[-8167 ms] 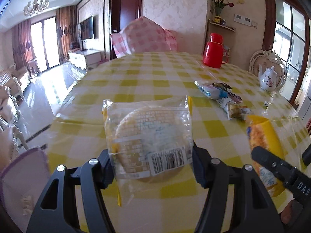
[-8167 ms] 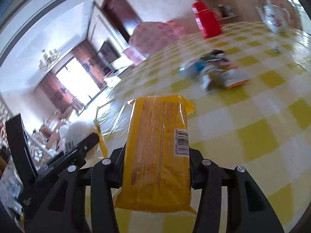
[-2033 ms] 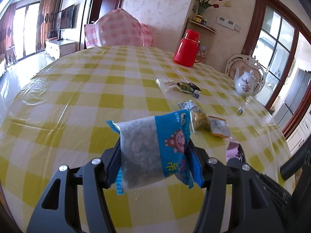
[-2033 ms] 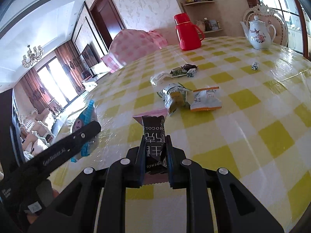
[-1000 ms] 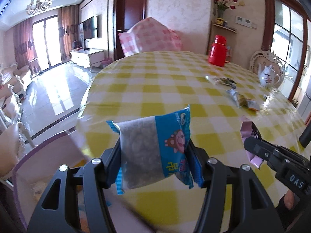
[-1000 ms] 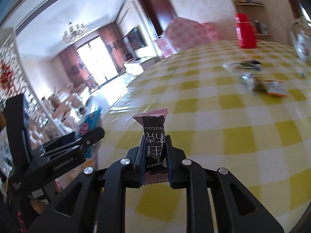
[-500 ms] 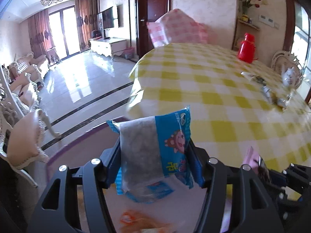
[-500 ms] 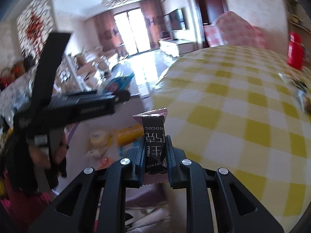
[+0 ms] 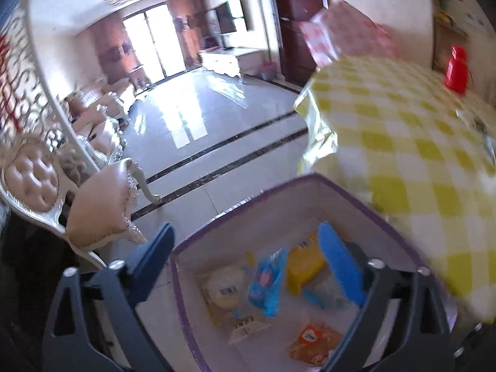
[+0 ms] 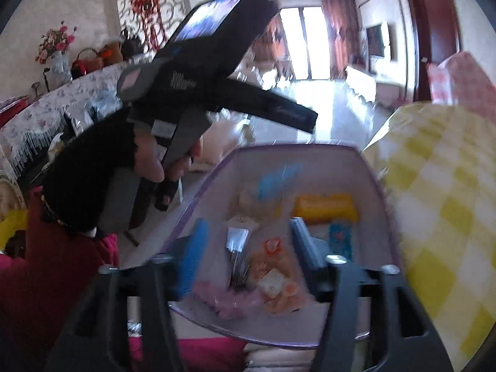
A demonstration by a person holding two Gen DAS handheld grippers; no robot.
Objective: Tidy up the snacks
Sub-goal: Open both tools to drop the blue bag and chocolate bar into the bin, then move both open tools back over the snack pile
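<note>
A white bin with a purple rim (image 9: 356,198) stands beside the table and holds several snack packs. Among them are a round cake pack (image 9: 220,285), a blue pack (image 9: 266,279), a yellow pack (image 9: 303,263) and an orange pack (image 9: 313,338). My left gripper (image 9: 246,232) hovers over the bin, its jaws opening wide with nothing pressed between them. My right gripper (image 10: 249,226) is over the same bin (image 10: 294,147), jaws opening. The dark chocolate pack (image 10: 237,260) with its pink end is blurred below the fingers, free of the pads. In the right wrist view the left gripper (image 10: 235,102) shows at upper left, in a hand.
The table with the yellow checked cloth (image 9: 418,142) borders the bin on the right, with a red thermos (image 9: 455,69) at its far side. A padded chair (image 9: 93,210) stands to the left on the glossy tiled floor. A person's red sleeve (image 10: 46,279) fills the lower left.
Both grippers swung from the table to above the bin. The left let go of the blue pack and the right let go of the chocolate pack; both now stand open.
</note>
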